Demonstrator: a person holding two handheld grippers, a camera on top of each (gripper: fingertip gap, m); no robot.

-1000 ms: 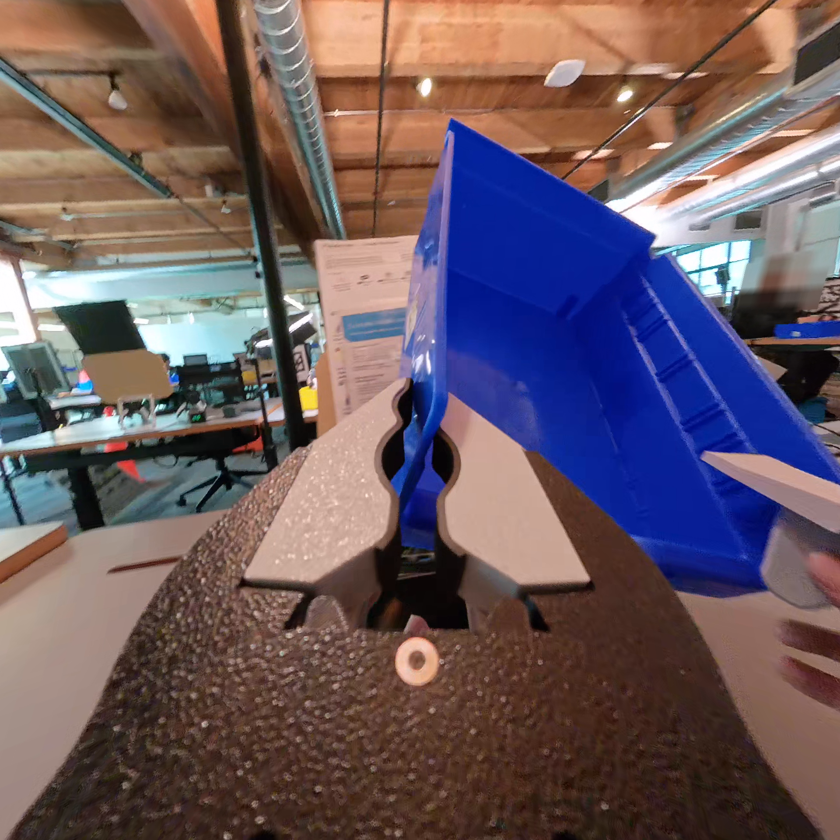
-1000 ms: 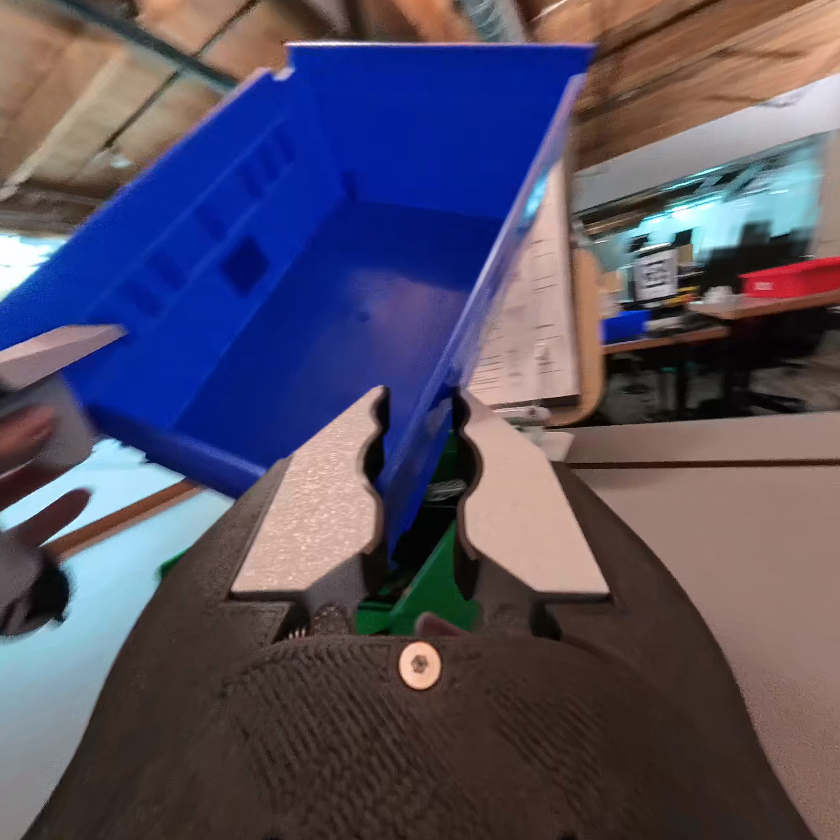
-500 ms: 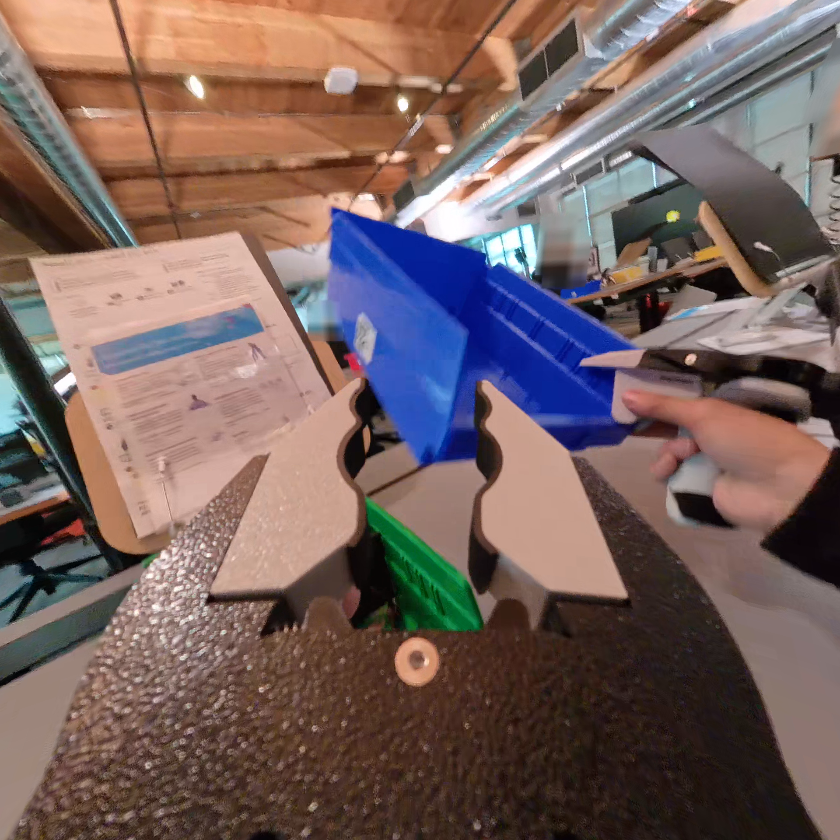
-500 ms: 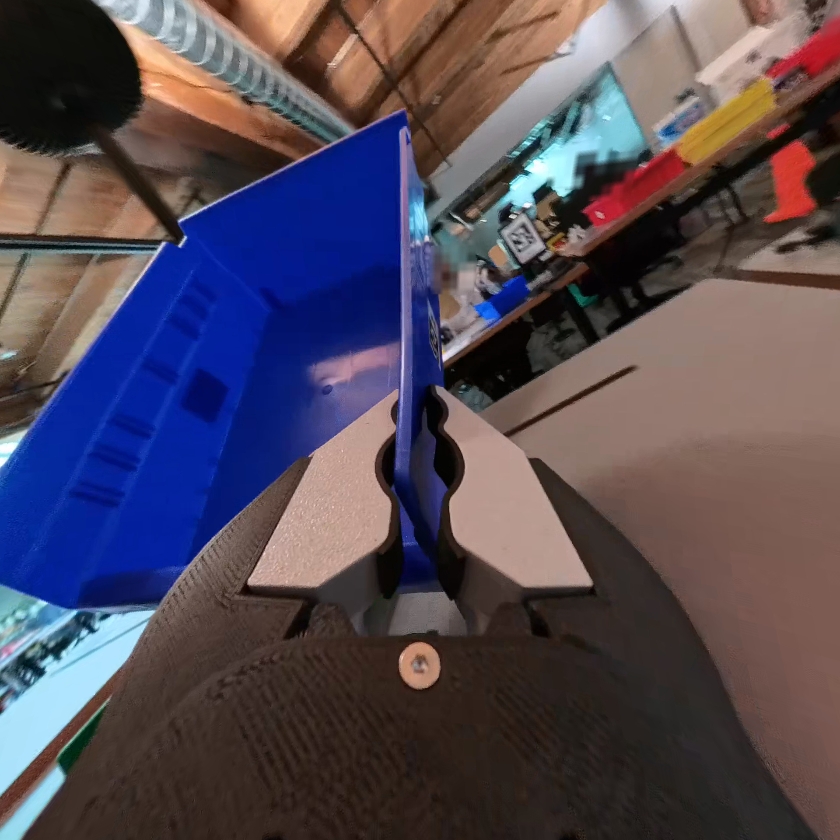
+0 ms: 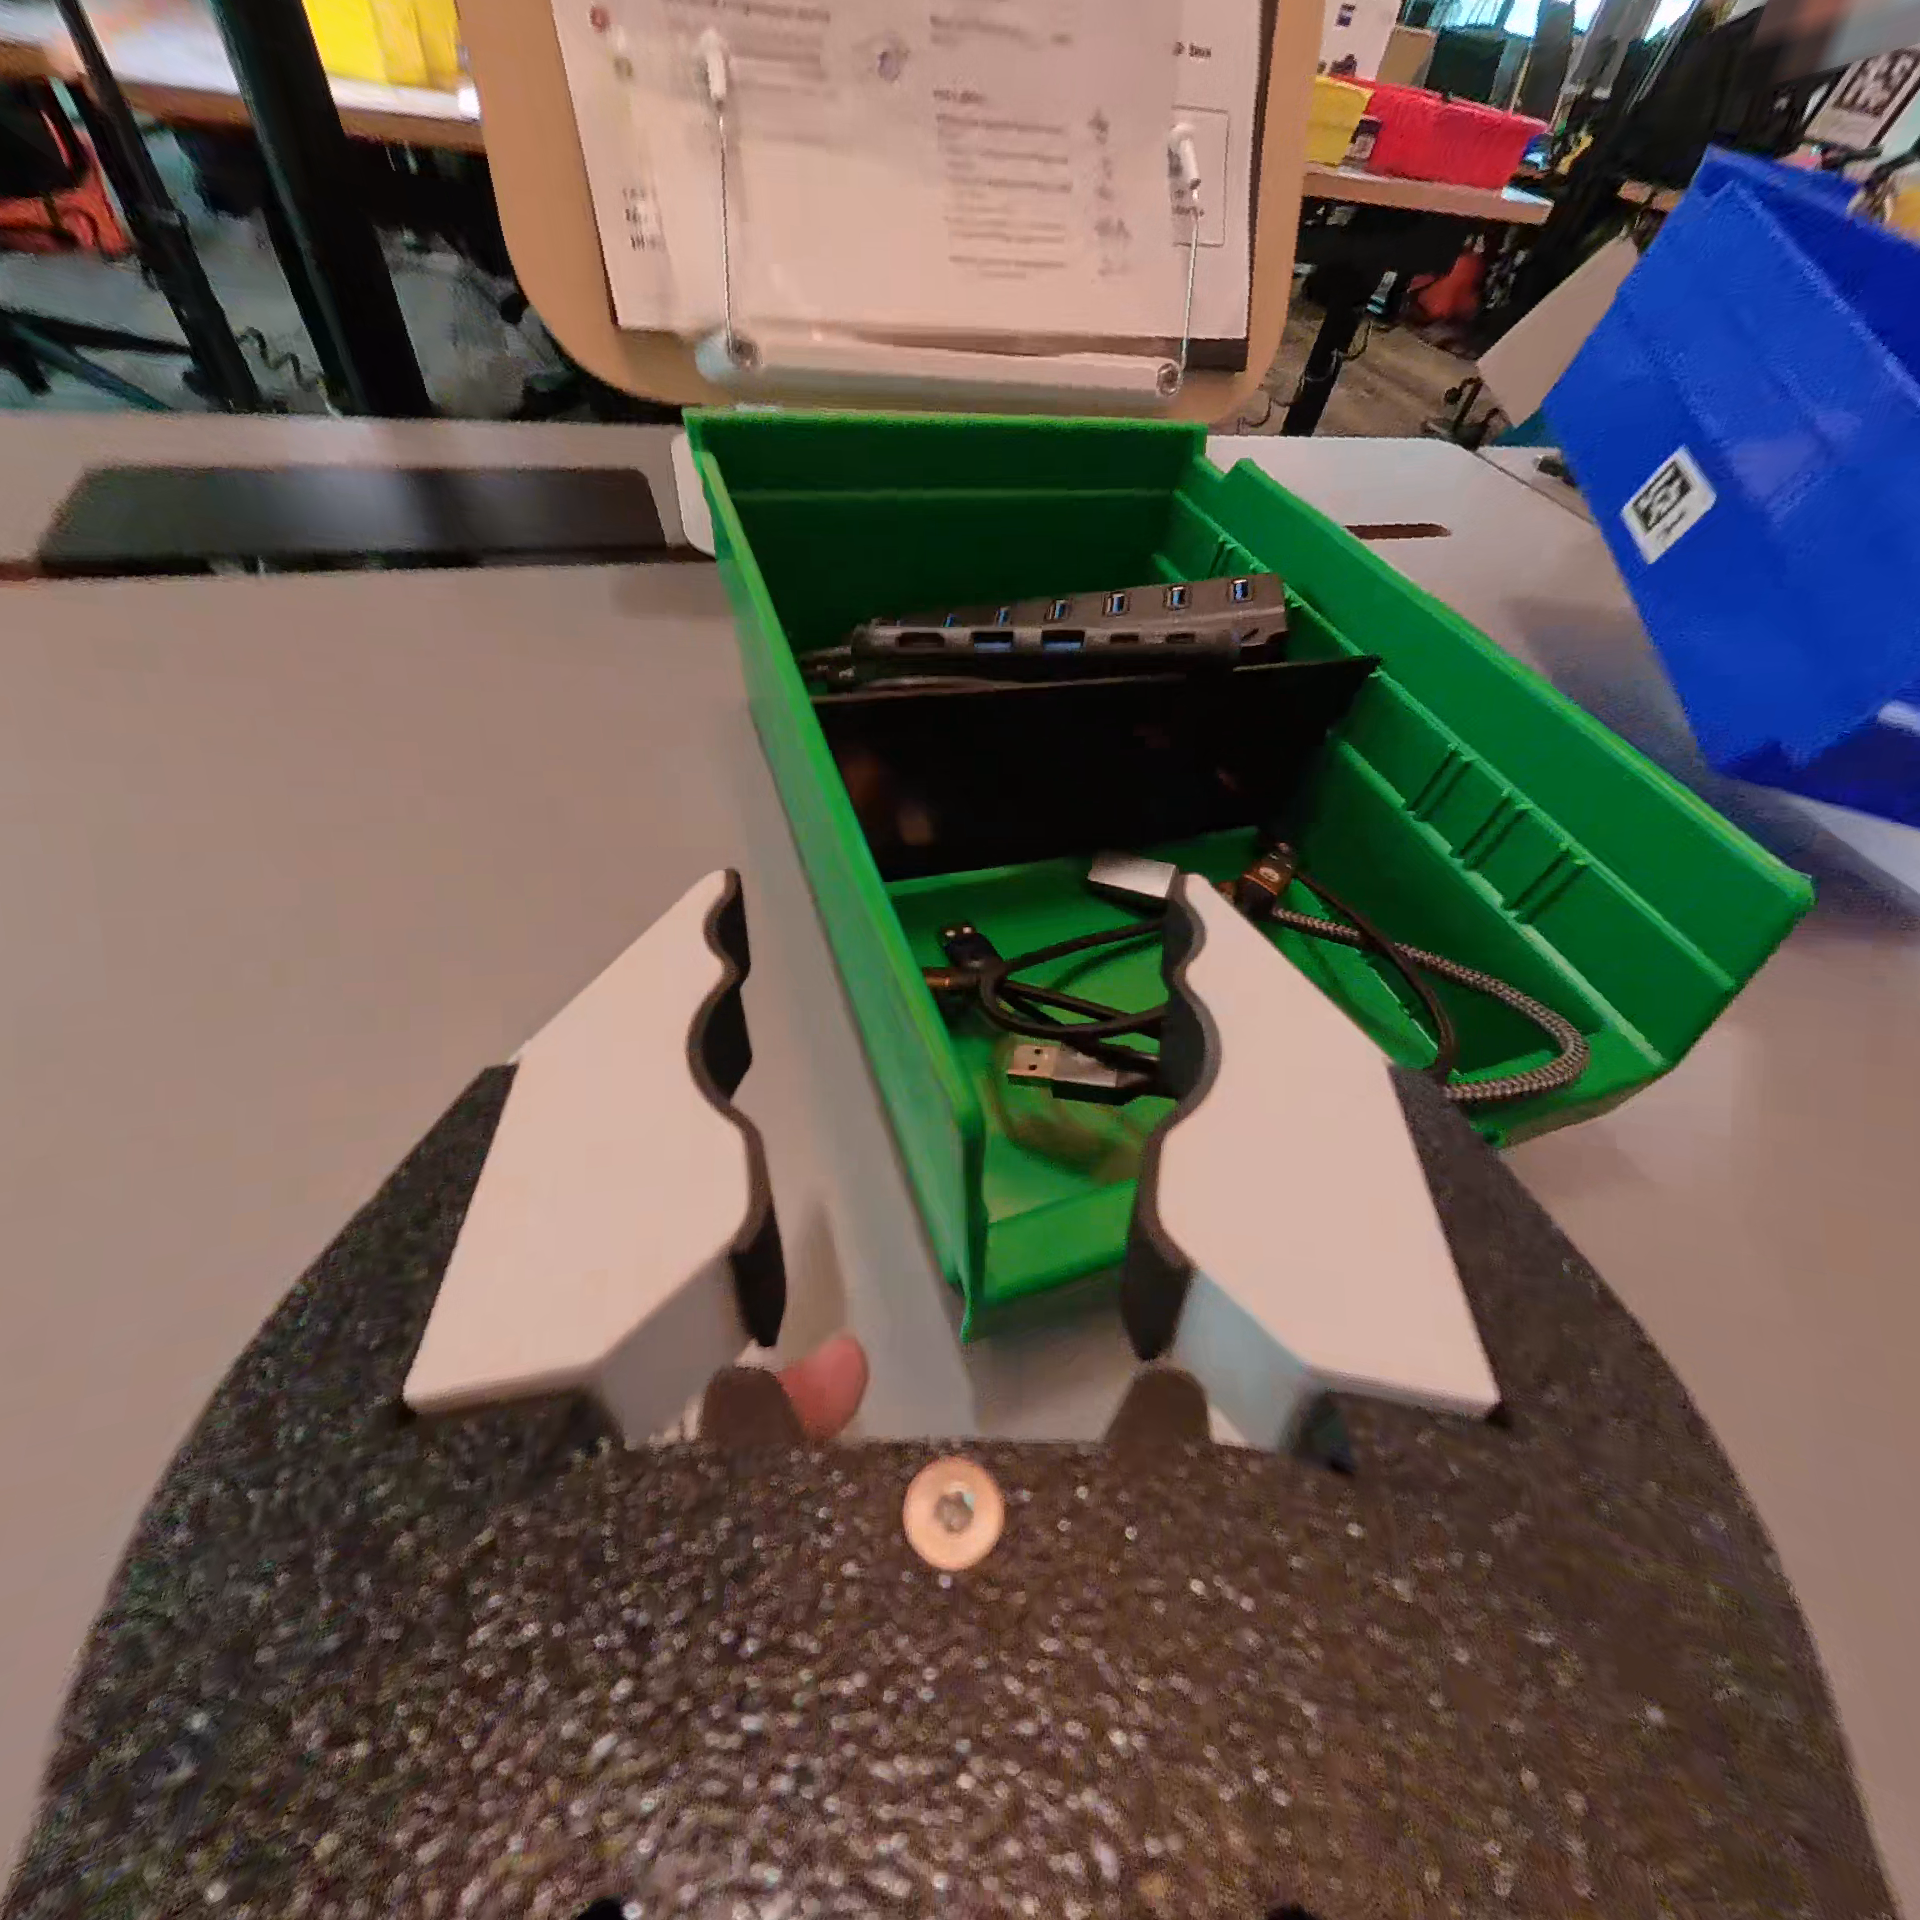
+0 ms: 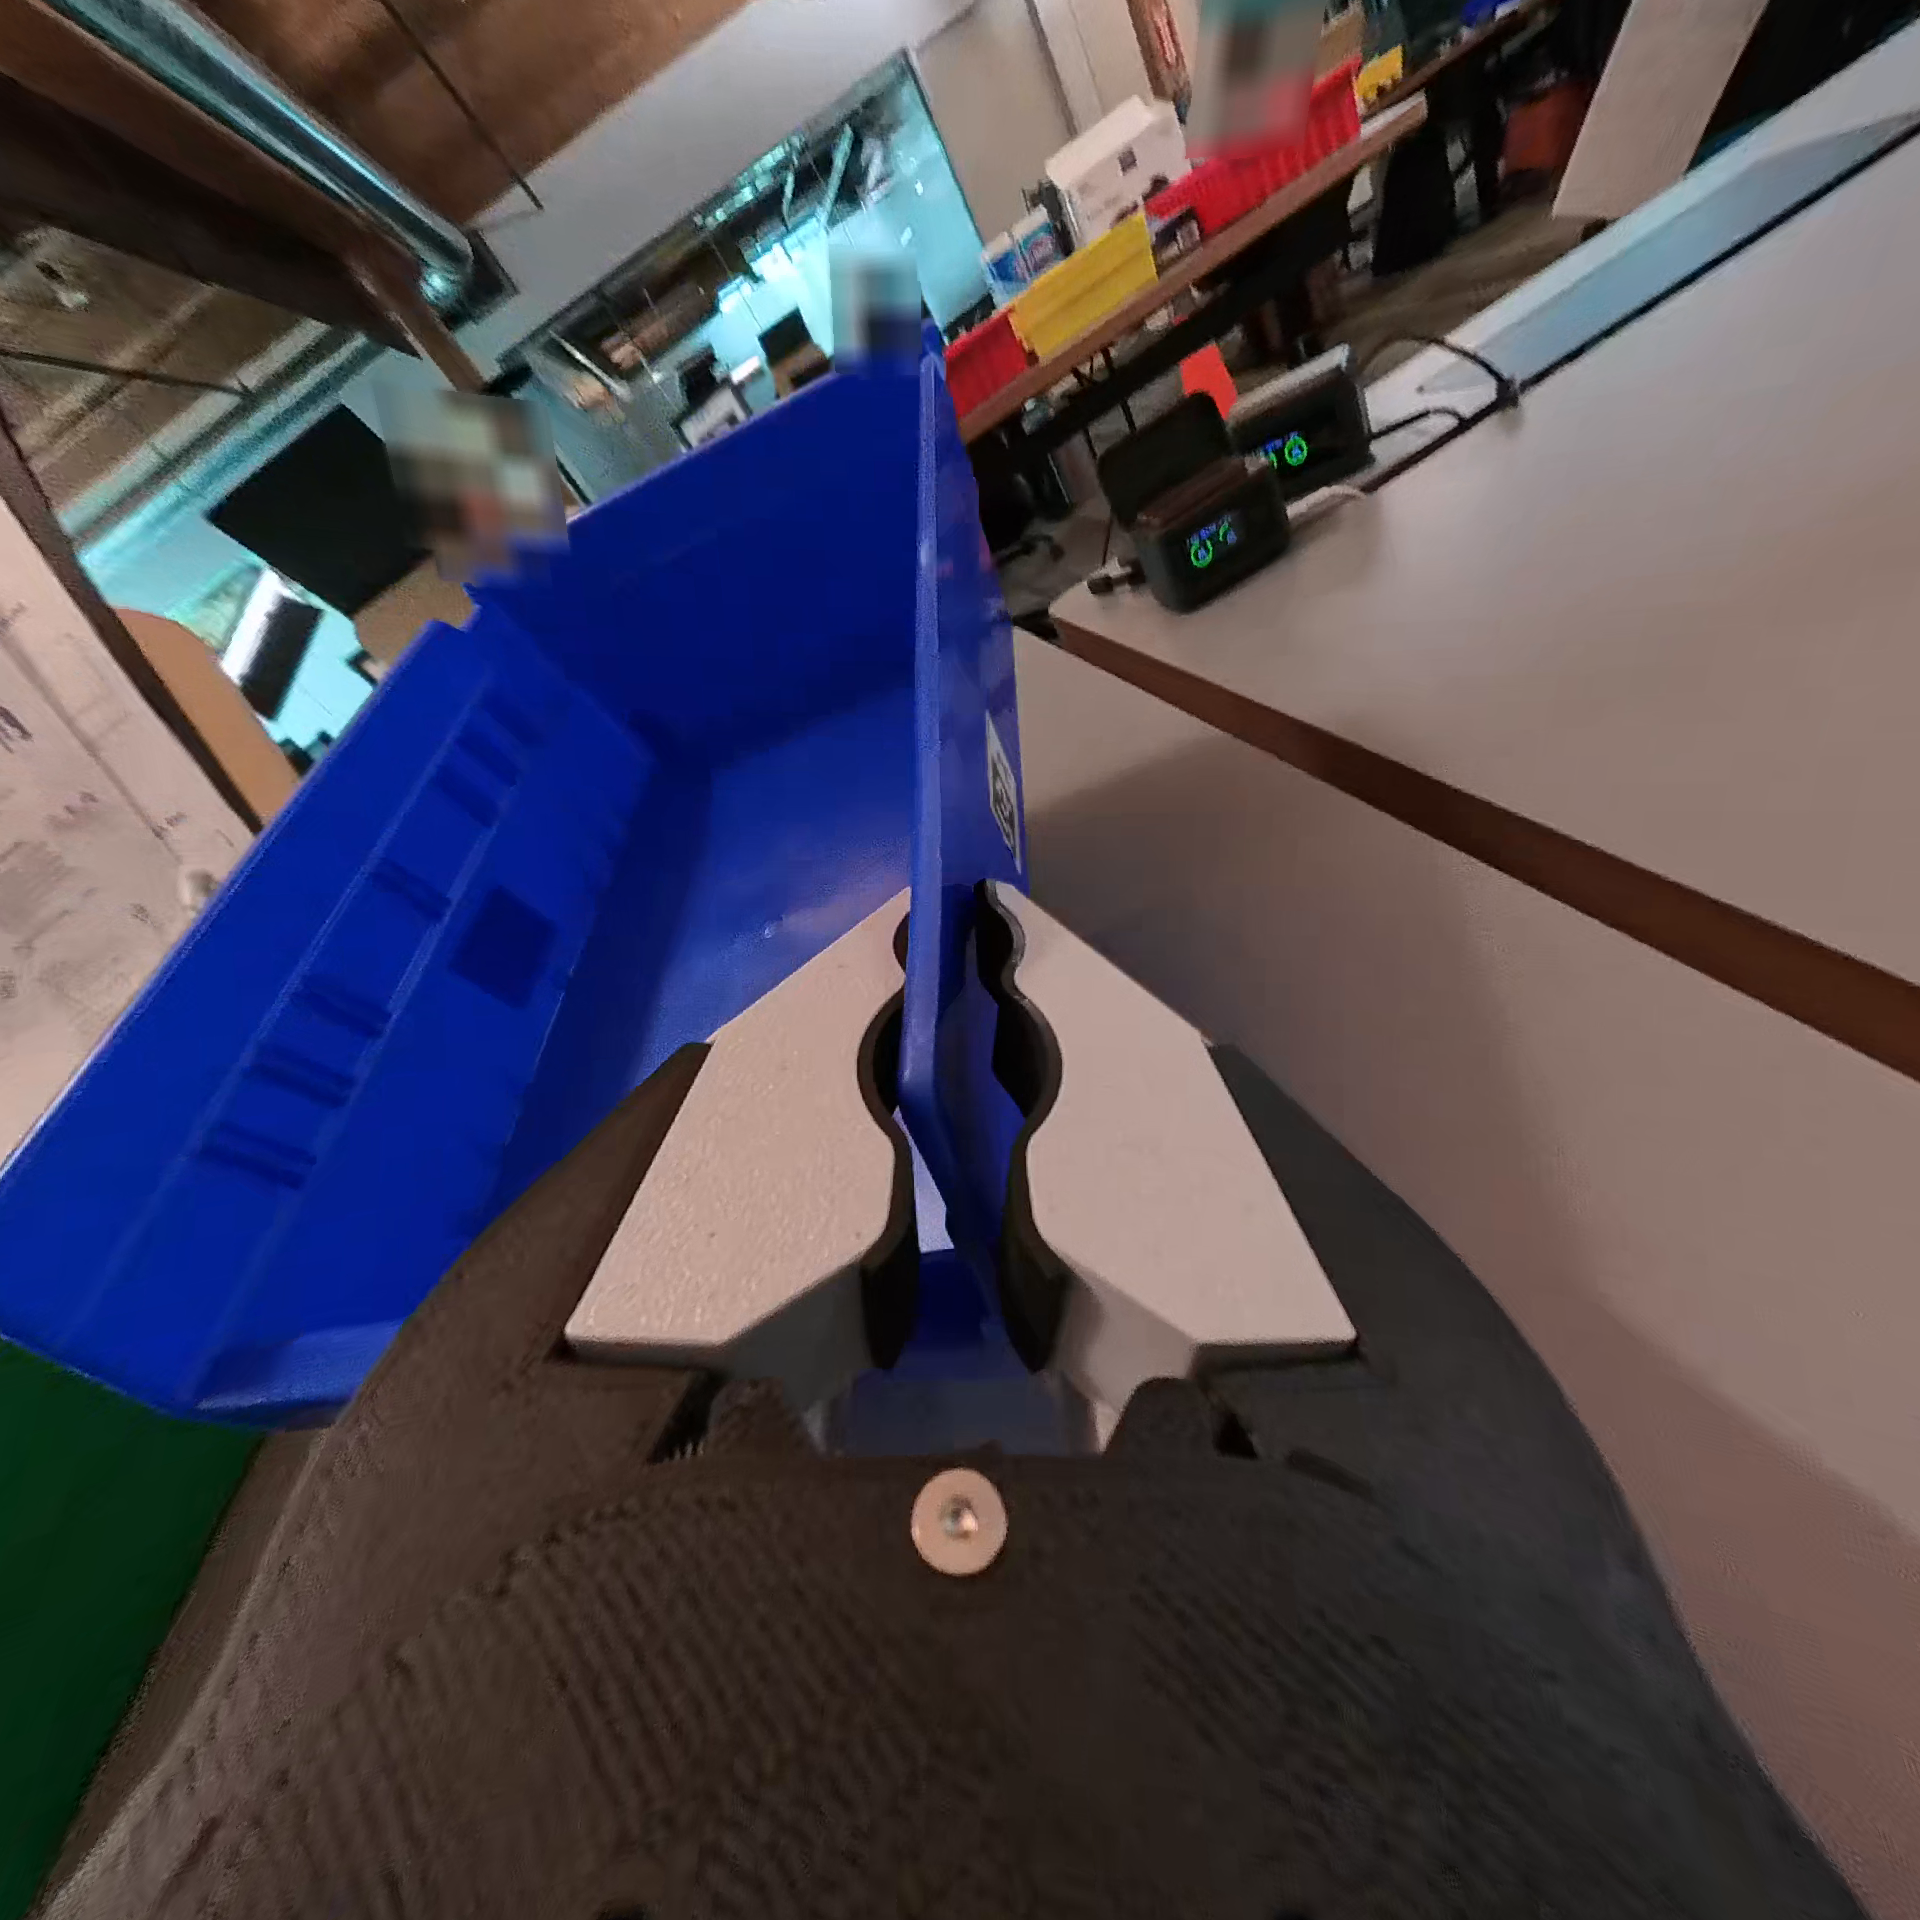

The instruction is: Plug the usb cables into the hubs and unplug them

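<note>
Carrying the blue bin (image 6: 582,935) by a single side wall is the main hazard: the right gripper (image 6: 951,935) is clenched on that wall alone, and the bin hangs tilted above the table (image 6: 1558,831), so it could twist in the grip or drop if the pinch eases. It could also be swung into the green bin (image 5: 1507,831), which is seen just left of it in the left wrist view, and knock the contents about.

The left gripper (image 5: 961,904) is spread wide and grasps nothing; its fingers straddle the near left wall of the green bin, so a careless closing or push could be expected to drag the whole bin across the table rather than reach a cable.

The USB hub (image 5: 1070,623) lies in the far compartment of the green bin, behind a black divider (image 5: 1081,758). Its long axis runs left to right, slightly raised at the right end, and its row of ports is turned upward and toward the near side. The USB cables (image 5: 1060,1008) lie loosely tangled in the near compartment, one metal plug pointing left, a braided cable (image 5: 1455,997) looping over the near lip. A snag among them could be judged likely when one is lifted. No cable is plugged in yet, as far as can be seen.
</note>
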